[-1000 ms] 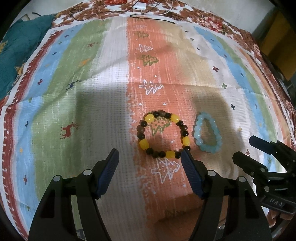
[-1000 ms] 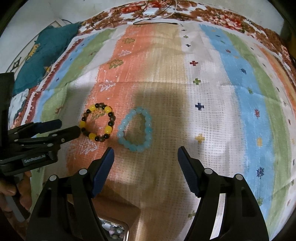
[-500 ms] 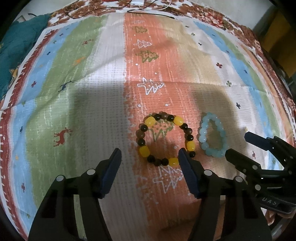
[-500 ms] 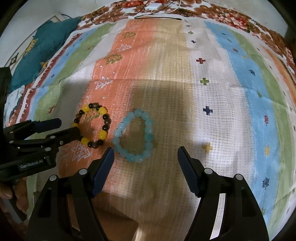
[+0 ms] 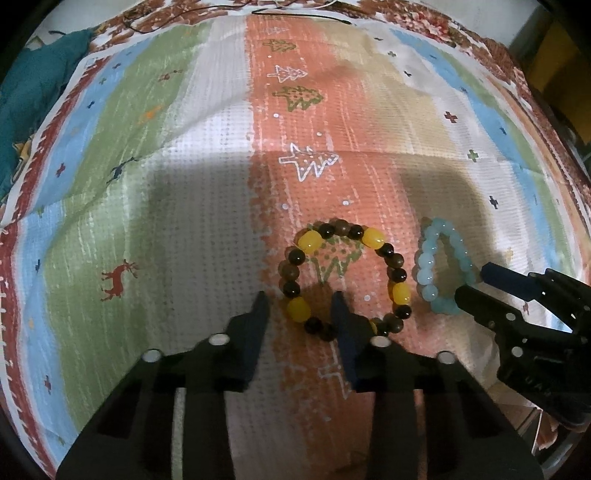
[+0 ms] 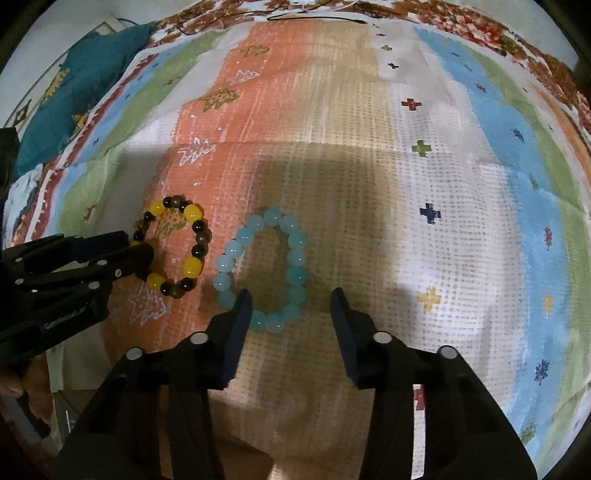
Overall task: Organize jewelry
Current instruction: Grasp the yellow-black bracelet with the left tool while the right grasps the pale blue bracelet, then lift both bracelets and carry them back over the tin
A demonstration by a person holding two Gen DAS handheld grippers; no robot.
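A bracelet of yellow and dark brown beads [image 5: 347,273] lies flat on the striped cloth; it also shows in the right wrist view [image 6: 173,247]. A light blue bead bracelet [image 6: 264,269] lies just right of it, also seen in the left wrist view [image 5: 441,264]. My left gripper [image 5: 299,314] is partly closed, its two fingers straddling the near-left beads of the yellow and brown bracelet. My right gripper [image 6: 291,314] is open, its fingers on either side of the blue bracelet's near end.
The striped, patterned cloth [image 5: 184,155] covers the whole surface. A teal cloth [image 6: 74,103] lies bunched at the far left. A thin black cable [image 5: 303,13] runs along the far edge.
Both grippers moved forward and down to the bracelets. The left jaws narrowed around the yellow and brown bracelet's near-left beads. The right jaws narrowed around the blue bracelet's near end.
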